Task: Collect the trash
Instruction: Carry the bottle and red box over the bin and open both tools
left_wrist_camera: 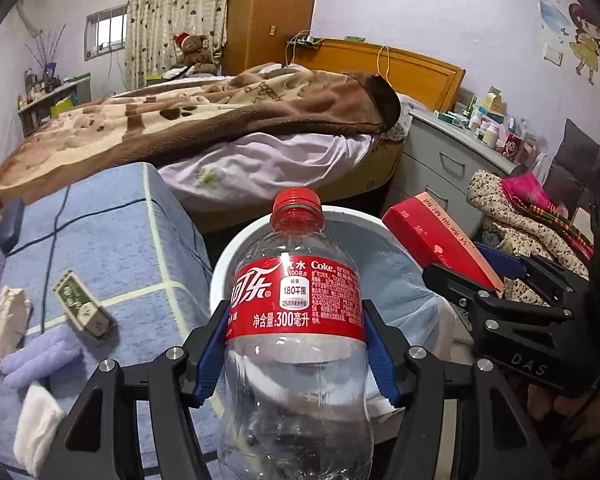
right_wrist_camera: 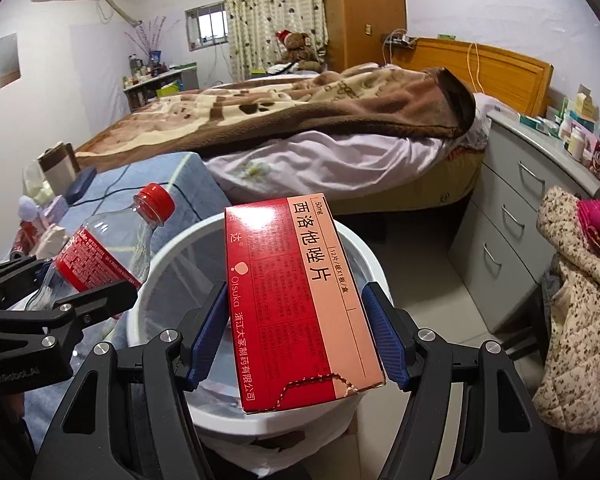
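Observation:
My left gripper [left_wrist_camera: 296,348] is shut on an empty clear cola bottle [left_wrist_camera: 296,320] with a red cap and red label, held upright over the near rim of a white trash bin [left_wrist_camera: 348,216]. In the right wrist view the same bottle [right_wrist_camera: 100,256] leans at the bin's left edge. My right gripper [right_wrist_camera: 296,336] is shut on a red and pink medicine box [right_wrist_camera: 296,292], its torn flap toward me, held above the white trash bin [right_wrist_camera: 364,256]. The left wrist view shows that box [left_wrist_camera: 440,240] and the right gripper [left_wrist_camera: 496,272] at the bin's right side.
A blue checked cloth surface [left_wrist_camera: 112,248] at left holds a small green-printed carton [left_wrist_camera: 82,304], crumpled paper [left_wrist_camera: 10,316], a lilac glove [left_wrist_camera: 40,354] and a white pad [left_wrist_camera: 36,420]. A bed [left_wrist_camera: 220,120], grey drawers [right_wrist_camera: 516,208] and a floral garment [right_wrist_camera: 572,300] surround the bin.

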Demonstrator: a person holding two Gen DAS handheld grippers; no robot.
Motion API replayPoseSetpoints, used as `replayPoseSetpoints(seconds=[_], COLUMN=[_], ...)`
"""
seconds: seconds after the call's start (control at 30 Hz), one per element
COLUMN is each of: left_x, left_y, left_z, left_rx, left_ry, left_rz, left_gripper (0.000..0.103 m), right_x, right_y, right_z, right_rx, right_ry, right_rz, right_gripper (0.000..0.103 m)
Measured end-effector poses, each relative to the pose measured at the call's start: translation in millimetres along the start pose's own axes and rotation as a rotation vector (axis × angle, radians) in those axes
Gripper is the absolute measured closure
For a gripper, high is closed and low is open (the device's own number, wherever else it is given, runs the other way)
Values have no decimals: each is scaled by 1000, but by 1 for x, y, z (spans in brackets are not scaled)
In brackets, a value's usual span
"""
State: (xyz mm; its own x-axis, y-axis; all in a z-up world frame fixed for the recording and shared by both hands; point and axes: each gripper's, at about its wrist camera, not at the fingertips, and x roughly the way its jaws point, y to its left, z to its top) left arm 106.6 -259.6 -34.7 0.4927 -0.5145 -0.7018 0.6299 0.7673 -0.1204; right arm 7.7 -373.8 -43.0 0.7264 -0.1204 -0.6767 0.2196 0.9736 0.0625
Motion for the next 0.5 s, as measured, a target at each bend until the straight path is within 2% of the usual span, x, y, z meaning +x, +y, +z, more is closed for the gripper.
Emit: replayPoseSetpoints(seconds=[0.27,0.5], left_x=[21,17], left_y=[7,12], left_z=[6,10], left_rx=[-27,-38], left_ry=[29,2], left_rz=[-9,-15], left_gripper=[41,37], right_x=[13,20], right_y=[-9,-15], right_z=[0,-1], right_rx=[14,49], right_ry=[48,70], right_rz=[-25,-8], right_gripper=[34,34])
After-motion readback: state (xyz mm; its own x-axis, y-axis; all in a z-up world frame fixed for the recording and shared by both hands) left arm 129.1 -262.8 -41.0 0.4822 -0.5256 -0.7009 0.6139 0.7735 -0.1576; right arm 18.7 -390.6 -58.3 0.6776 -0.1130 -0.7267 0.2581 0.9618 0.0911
